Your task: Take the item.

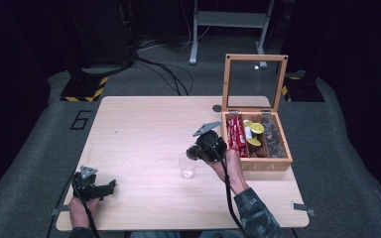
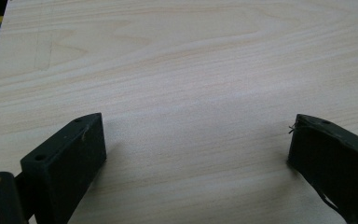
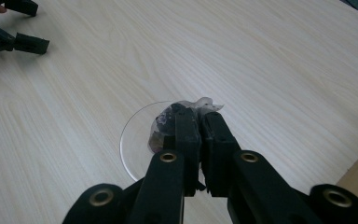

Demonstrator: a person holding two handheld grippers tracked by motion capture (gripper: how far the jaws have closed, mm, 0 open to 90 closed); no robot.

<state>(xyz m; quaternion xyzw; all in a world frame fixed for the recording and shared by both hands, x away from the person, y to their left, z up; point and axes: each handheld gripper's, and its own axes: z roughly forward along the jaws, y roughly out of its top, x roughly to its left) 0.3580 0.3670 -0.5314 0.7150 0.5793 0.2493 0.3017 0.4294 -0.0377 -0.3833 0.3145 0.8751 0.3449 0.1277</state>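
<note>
High view: the right hand-held gripper [image 1: 192,151] hangs over a clear plastic cup [image 1: 187,166] on the pale wooden worktop [image 1: 139,129], beside an open wooden tea box [image 1: 256,141]. The left hand-held gripper [image 1: 110,186] rests near the front edge.

Left gripper view: its jaws stand wide, nothing between them.

Right gripper view: jaws pinched tight on a small clear packet of dark contents [image 3: 168,122], right above the cup [image 3: 137,144]. The step looks like dropping it in; next, lower slightly and release.
</note>
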